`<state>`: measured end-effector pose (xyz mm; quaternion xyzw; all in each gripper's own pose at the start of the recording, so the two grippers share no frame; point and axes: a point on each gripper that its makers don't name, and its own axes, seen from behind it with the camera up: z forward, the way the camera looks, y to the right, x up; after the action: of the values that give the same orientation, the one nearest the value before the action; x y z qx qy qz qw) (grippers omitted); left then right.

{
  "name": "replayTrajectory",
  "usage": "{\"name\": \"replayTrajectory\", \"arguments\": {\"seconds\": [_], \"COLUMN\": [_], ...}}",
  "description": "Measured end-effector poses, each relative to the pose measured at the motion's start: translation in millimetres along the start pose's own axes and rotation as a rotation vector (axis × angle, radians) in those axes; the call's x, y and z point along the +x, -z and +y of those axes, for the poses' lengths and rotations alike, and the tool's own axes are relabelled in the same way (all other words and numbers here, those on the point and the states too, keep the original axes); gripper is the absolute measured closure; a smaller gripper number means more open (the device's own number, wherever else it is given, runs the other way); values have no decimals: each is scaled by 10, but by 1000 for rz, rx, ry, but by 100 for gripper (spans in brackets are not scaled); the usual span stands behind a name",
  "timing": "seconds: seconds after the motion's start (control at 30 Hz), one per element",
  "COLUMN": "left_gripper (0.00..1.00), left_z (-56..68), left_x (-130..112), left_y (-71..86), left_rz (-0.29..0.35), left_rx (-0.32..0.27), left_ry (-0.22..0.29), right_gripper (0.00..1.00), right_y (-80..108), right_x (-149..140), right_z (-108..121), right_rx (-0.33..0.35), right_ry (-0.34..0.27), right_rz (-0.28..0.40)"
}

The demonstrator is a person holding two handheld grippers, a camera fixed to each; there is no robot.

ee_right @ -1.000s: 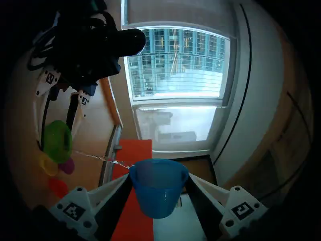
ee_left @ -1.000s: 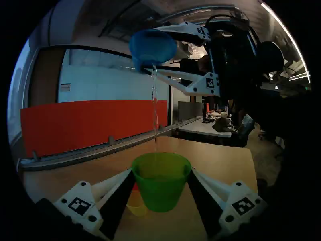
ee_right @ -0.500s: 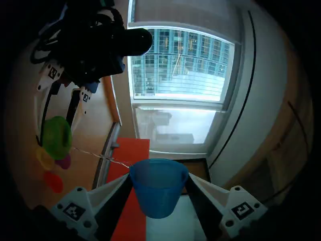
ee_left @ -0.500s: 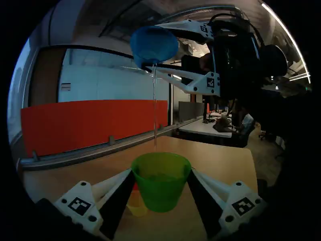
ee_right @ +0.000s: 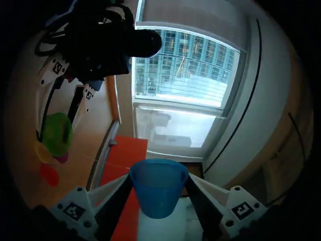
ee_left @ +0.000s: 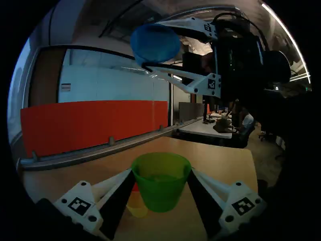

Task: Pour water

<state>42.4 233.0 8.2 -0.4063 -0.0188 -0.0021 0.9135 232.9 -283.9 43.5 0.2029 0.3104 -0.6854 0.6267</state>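
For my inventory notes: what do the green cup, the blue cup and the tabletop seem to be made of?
The green cup looks like translucent plastic: light glows through its wall. The blue cup seems the same plastic, smooth, with a small glint. The tabletop looks like wood or wood-look laminate, matte tan; the grain is too dim to tell.

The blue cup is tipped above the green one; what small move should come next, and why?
Probably the right claw should tilt the blue cup back upright. It hangs tipped far over above the green cup, gripped by the left claw, and in the left gripper view no stream falls from it, so the pour looks finished.
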Motion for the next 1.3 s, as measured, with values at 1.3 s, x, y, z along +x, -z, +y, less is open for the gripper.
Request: {"name": "replayTrajectory", "arguments": {"seconds": [1.3], "left_gripper": [15], "left_z": [-25], "left_x": [27], "left_y": [64], "left_rz": [3], "left_rx": [14], "left_ry": [-13], "right_gripper": [10], "right_y": [165], "right_x": [153], "right_z": [-37], "right_rx": [32], "right_ry": [-808], "right_rz": [71]}}
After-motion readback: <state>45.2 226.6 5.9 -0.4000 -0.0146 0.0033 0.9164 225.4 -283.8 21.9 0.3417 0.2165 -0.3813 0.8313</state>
